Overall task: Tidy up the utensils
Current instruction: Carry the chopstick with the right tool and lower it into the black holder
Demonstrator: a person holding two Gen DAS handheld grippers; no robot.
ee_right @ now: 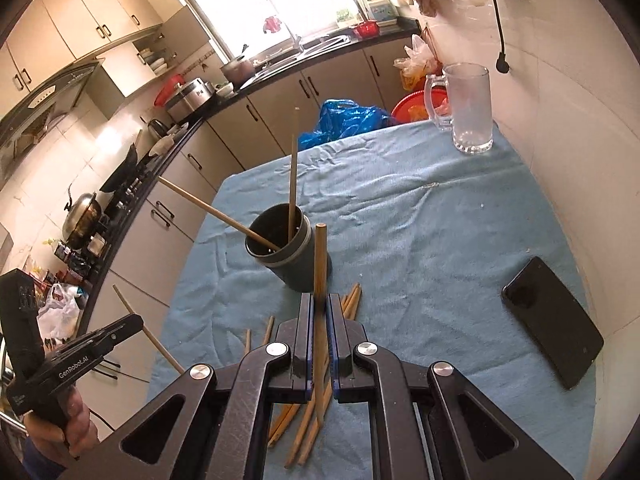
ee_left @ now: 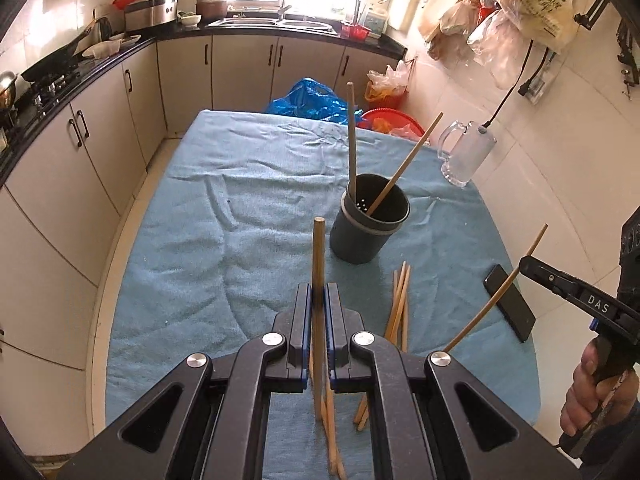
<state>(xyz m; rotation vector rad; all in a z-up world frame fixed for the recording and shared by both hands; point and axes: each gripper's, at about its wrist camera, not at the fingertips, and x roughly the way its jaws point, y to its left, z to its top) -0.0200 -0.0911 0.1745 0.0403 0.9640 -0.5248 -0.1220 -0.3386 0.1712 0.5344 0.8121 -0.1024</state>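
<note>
Kitchen cabinets curve round behind, and up front a blue cloth [ee_left: 240,216] covers the counter where all the action sits. Landmark is the dark holder [ee_left: 370,220], standing upright near the cloth's middle, with two chopsticks [ee_left: 352,140] already leaning inside it, tips splayed apart above the rim. Left tongs [ee_left: 319,300] are pinched together on one chopstick [ee_left: 319,248], lifted clear of the cloth, its end pointing up just on the near side of the holder. Right tongs [ee_right: 319,308] are likewise clamped on their own chopstick [ee_right: 320,256], which rises right in front of the holder's wall in that view. From the left camera you can see the right tongs out to the holder's right, stick slanting through the closed tips, a hand [ee_left: 592,392] wrapped on the grip. Loose chopsticks [ee_left: 400,304] lie in a small heap on the cloth on the near side of the holder, under both tools. A black phone [ee_right: 554,322] lies flat to the holder's right, and a glass mug [ee_right: 470,108] stands beyond the holder at the cloth's far right corner, with a blue bag [ee_right: 344,120] behind the far edge.
</note>
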